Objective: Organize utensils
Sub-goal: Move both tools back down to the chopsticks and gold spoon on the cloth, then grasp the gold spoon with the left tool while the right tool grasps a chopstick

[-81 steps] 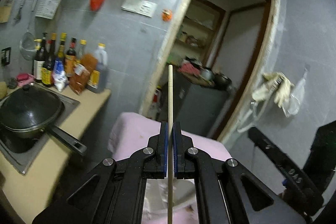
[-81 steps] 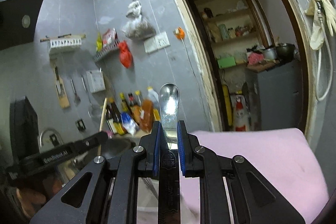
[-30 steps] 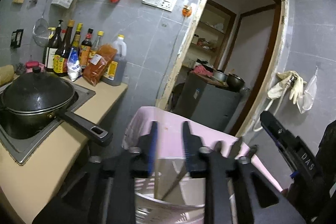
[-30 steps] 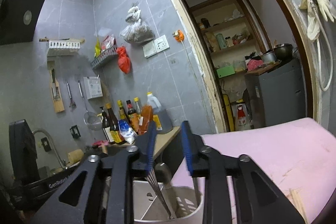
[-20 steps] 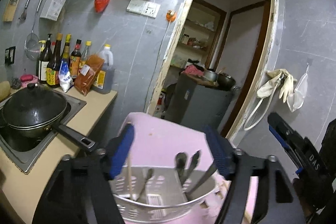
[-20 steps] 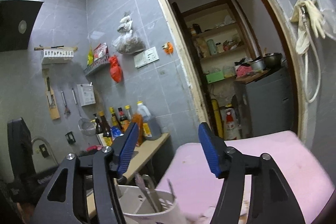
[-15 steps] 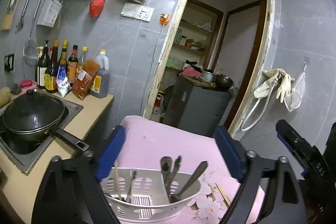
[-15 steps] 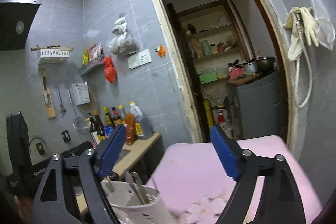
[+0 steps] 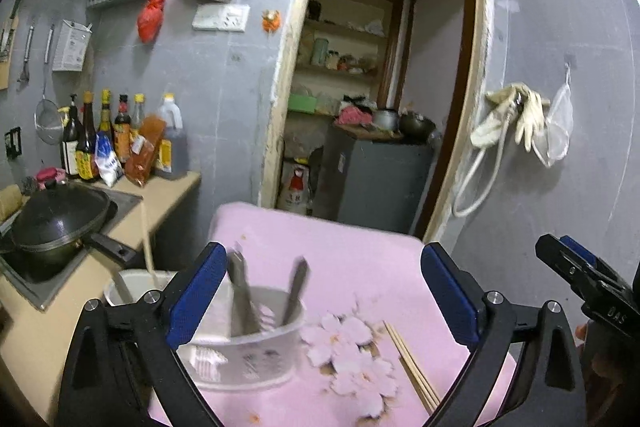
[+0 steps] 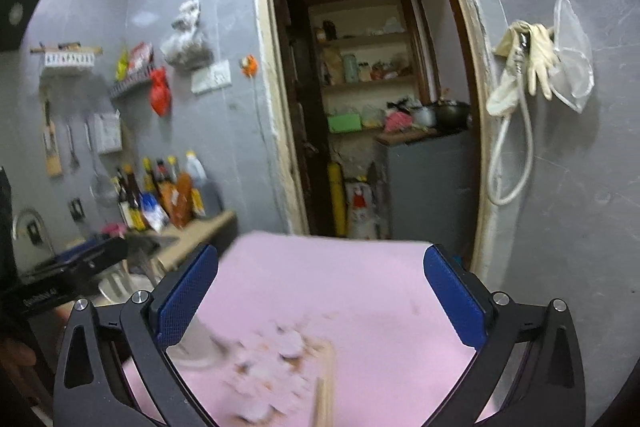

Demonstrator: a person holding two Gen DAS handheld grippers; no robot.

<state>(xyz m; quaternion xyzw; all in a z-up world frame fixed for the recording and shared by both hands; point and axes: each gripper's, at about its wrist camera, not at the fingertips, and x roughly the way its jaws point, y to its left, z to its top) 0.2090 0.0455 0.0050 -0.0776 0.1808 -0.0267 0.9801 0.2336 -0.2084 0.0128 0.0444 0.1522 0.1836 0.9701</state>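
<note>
- Left wrist view: left gripper (image 9: 322,291) spread wide, empty; white utensil basket (image 9: 240,355) on pink table (image 9: 360,251) holds metal utensils (image 9: 244,291); chopsticks (image 9: 412,363) lie right of it.
- Right wrist view: right gripper (image 10: 320,297) spread wide, empty; chopsticks (image 10: 324,391) blurred below.

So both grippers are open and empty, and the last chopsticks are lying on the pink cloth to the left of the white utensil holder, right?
Not quite. The left wrist view shows the chopsticks on the pink cloth to the right of the white utensil holder. The left gripper and right gripper are open and empty.
</note>
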